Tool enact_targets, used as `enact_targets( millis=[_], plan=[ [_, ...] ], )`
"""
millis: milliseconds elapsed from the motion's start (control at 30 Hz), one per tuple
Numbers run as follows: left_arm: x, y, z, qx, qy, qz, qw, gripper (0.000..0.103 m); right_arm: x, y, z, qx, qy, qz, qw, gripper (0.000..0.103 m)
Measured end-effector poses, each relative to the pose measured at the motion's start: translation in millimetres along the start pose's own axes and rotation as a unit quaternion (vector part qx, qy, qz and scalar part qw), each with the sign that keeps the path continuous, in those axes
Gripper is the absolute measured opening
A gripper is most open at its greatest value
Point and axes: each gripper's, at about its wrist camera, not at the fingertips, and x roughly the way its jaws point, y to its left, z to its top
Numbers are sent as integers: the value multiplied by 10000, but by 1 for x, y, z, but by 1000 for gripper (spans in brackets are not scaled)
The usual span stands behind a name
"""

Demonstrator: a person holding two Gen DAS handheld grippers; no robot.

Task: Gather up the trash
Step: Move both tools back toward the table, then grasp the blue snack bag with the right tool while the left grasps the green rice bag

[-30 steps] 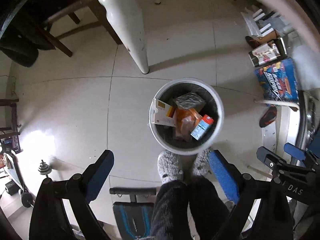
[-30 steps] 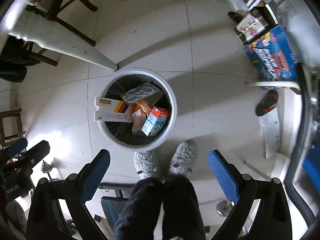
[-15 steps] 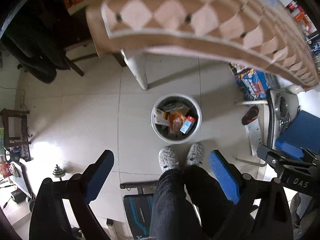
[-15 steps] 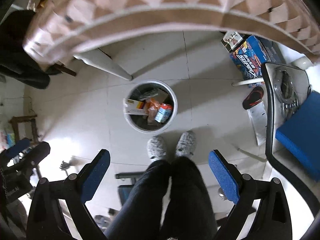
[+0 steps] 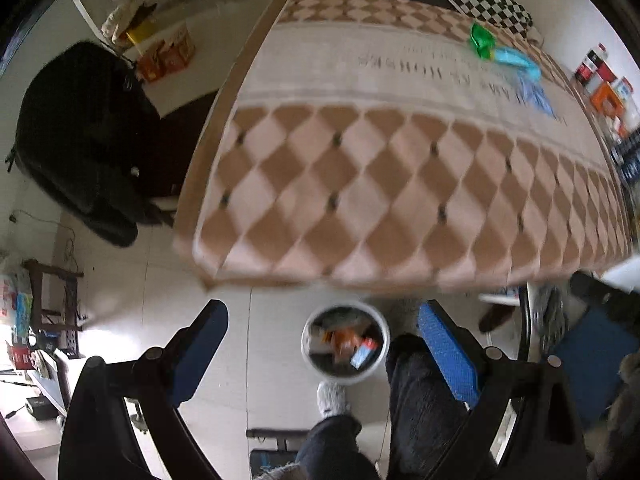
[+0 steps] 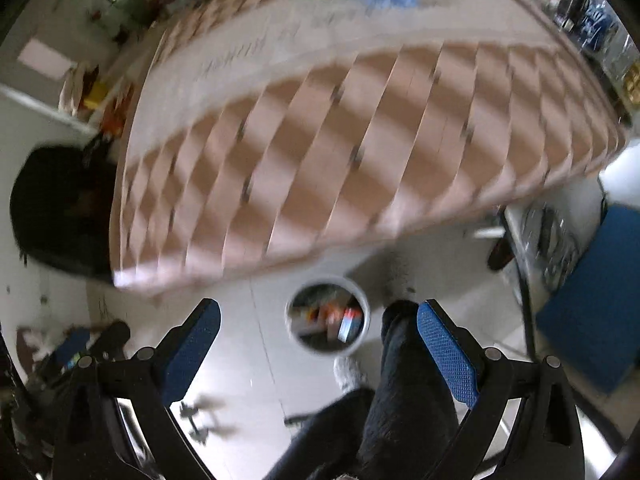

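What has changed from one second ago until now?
Both grippers, left gripper and right gripper, rose from above the trash bin to above the table; green and blue wrappers came into view. Unchanged: both open and empty, bin contents in place.

bin (image 5: 346,342) on floor before table (image 5: 400,184) | wrappers (image 5: 504,54) on table

Soft daylight; glare on the pale tiled floor (image 5: 120,316) at left. Motion blur smears the brown-and-cream diamond-patterned cloth surface (image 6: 360,140), heavily in the right wrist view. Fisheye bending and dark vignetting at edges.
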Motion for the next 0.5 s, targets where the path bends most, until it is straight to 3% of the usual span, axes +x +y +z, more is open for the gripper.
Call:
enact_targets(
  millis=[267, 367, 500],
  plan=[
    [74, -67, 122, -81, 318, 391, 9987, 97, 36, -57, 205, 380, -165, -320, 9986, 100],
    [103, -87, 157, 45, 516, 580, 9970, 97, 60, -74, 269, 480, -62, -419, 9979, 100],
    [137, -103, 191, 120, 770, 732, 9943, 97, 96, -86, 328, 483, 112, -542, 9973, 100]
  ],
)
